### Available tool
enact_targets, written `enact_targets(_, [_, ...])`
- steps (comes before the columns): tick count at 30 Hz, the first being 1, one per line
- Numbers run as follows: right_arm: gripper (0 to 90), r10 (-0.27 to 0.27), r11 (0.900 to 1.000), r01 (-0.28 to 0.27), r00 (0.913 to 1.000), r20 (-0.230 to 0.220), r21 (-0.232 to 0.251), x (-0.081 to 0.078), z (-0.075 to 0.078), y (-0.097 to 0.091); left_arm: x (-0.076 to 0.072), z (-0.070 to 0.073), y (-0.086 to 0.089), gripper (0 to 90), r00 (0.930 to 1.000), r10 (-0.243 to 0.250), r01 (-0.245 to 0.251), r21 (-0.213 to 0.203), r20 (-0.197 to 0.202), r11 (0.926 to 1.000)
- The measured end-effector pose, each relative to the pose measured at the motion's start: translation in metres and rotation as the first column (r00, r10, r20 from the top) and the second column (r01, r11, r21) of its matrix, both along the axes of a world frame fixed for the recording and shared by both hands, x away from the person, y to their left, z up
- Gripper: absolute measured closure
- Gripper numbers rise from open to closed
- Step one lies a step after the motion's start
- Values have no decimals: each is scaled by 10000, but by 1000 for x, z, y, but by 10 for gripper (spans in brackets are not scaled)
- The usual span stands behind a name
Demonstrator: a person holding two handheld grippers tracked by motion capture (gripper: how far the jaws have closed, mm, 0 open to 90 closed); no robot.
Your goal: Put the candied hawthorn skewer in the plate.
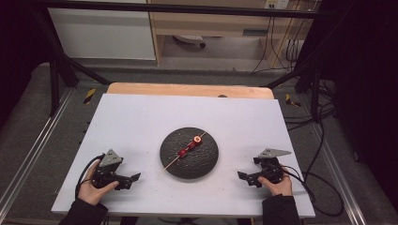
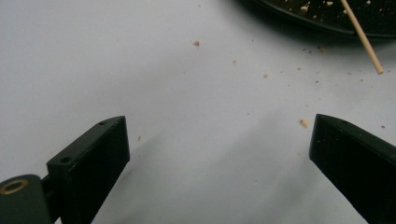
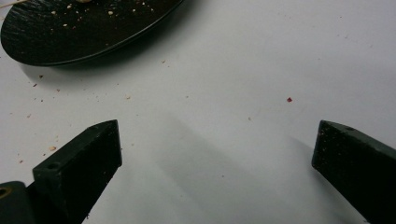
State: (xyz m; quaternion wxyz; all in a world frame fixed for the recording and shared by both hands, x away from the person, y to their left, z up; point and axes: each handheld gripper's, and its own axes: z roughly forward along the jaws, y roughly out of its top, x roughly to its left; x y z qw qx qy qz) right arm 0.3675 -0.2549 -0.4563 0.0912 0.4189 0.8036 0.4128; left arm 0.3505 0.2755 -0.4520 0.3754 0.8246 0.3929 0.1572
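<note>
White board covers the desk (image 1: 141,122), with a wooden edge showing at its far side and grey floor, cables and a dark frame beyond. At the middle sits a round black plate (image 1: 206,161), and across it lies a thin wooden skewer (image 1: 171,164) carrying a few red pieces (image 1: 189,146) toward its far end; the bare near end juts over the plate's rim on your left side. Your left tongs (image 1: 136,177) rest low on the board near the plate's left, jaws spread wide with nothing between them, and the left gripper view shows the skewer's tip (image 2: 379,70) just off to the upper right. Your right tongs (image 1: 240,176) sit mirrored on the other side, jaws likewise apart and empty, the plate's rim (image 3: 116,44) ahead and to the left in the right gripper view. By the look of it, the skewer is loaded and both hands are parked. If you go back in, take the bare end with the left tongs: approach low and level, square the jaws across the stick rather than along it, and close gently so it does not roll or flick. Steady the plate or the far tip with the right tongs before lifting. Crumbs (image 2: 304,123) litter the board, so keep the pads clear of them.
</note>
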Motion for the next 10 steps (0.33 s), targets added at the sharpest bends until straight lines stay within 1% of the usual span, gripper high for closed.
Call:
enact_targets(2, [21, -3, 10000, 3, 10000, -10, 1, 0, 0, 0, 0, -1, 2, 50, 10000, 23, -23, -101, -24, 9999])
enact_targets(5, [21, 38, 10000, -38, 10000, 7, -56, 0, -1, 0, 0, -2, 3, 50, 10000, 48, -48, -135, 1, 9999])
enact_targets(6, [21, 41, 10000, -41, 10000, 7, -70, 0, -1, 0, 0, -2, 3, 50, 10000, -18, 18, -99, 15, 9999])
enact_targets(10, [20, 45, 10000, -45, 10000, -12, -88, 0, -1, 0, 0, -2, 4, 49, 10000, -2, 2, -101, 32, 9999])
